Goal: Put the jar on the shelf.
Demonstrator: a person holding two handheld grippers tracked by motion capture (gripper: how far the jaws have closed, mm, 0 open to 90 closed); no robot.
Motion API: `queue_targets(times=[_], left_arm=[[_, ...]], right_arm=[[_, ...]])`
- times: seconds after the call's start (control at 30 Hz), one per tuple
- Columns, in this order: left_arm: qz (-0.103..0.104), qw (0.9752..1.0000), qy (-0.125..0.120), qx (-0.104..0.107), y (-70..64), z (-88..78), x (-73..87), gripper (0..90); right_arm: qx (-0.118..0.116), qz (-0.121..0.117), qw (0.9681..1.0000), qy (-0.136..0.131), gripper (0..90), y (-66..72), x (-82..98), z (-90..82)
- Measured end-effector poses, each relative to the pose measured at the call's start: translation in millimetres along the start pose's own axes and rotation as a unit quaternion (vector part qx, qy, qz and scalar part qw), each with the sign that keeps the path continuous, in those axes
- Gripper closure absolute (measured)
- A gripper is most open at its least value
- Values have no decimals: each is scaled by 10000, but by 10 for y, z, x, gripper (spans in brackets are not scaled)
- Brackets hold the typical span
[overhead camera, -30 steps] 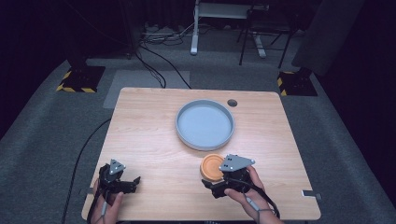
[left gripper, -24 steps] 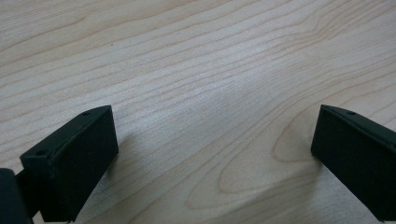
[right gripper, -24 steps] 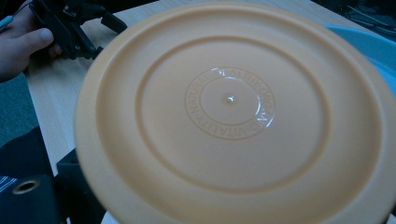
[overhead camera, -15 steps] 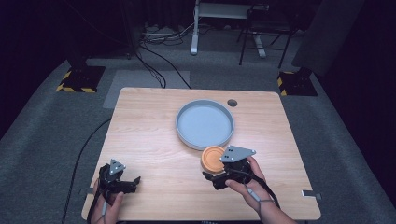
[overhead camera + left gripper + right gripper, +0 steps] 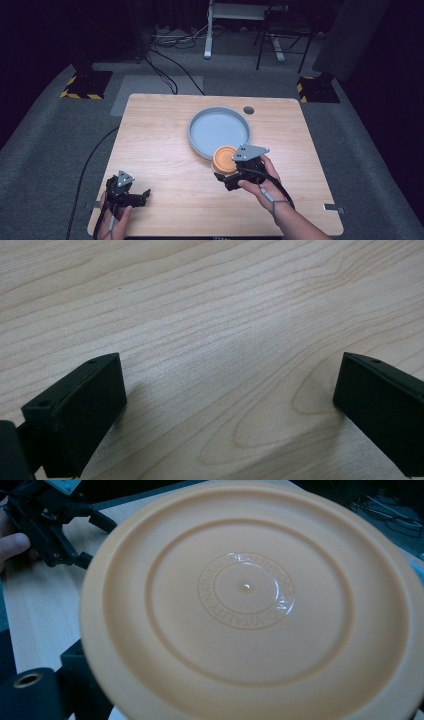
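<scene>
Right tool (image 5: 231,172) clamped on orange plate (image 5: 226,158), lifted at grey round tray's (image 5: 192,135) near rim. Keep plate level, carry over rim, lower inside. Left tool (image 5: 137,196) apart, idle on worktop (image 5: 160,130).

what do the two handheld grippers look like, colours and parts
Both the left gripper and the right gripper are black frames, each topped by a grey three-cornered plate with small holes. The jaws are blocky matte black pads. A dark cable trails from each. No sleeves show.

grey tray (image 5: 194,142) ahead, left table (image 5: 155,130) open
</scene>
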State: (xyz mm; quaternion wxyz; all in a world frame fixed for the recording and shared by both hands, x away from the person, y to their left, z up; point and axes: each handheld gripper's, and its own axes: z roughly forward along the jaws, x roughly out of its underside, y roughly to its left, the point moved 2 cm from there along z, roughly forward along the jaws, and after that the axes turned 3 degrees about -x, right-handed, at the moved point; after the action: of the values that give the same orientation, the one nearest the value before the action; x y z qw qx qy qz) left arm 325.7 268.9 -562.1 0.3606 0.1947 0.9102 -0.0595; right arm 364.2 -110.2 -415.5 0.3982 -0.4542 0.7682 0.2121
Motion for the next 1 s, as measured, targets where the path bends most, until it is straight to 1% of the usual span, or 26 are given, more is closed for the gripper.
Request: queue_targets(times=[0.33, 1.0], left_arm=[[2, 10000, 2, 1, 0, 0, 0, 4], [-5, 10000, -5, -1, -2, -1, 2, 4]], right_arm=[[61, -3, 10000, -15, 101, -111, -101, 37], [171, -17, 9998, -77, 100, -280, -268, 137]])
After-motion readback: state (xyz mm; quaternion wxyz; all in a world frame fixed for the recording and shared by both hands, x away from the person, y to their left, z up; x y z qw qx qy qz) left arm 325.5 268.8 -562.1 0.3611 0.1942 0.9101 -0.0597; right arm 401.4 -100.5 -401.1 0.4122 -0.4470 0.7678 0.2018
